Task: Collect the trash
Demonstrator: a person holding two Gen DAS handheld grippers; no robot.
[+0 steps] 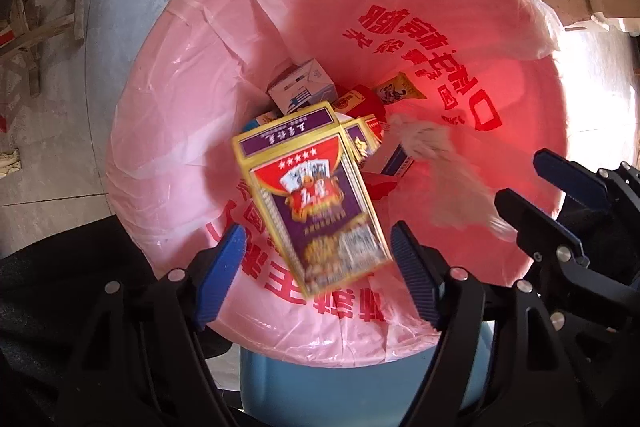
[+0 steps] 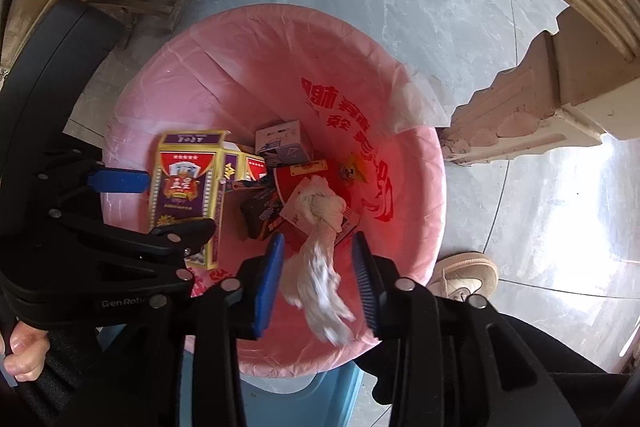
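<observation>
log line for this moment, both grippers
left gripper: open, card box dropping | right gripper: open, tissue dropping | target: pink-lined bin

Lined bin [image 2: 420, 187] on tiled floor [image 2: 400, 7]

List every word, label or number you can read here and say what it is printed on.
"GenRobo", cut off by a finger: black body of the left gripper.
Red characters on the pink plastic bin liner: upside down, not readable.
Print on the purple and yellow playing-card box: blurred.
Small cartons below: too small.
</observation>
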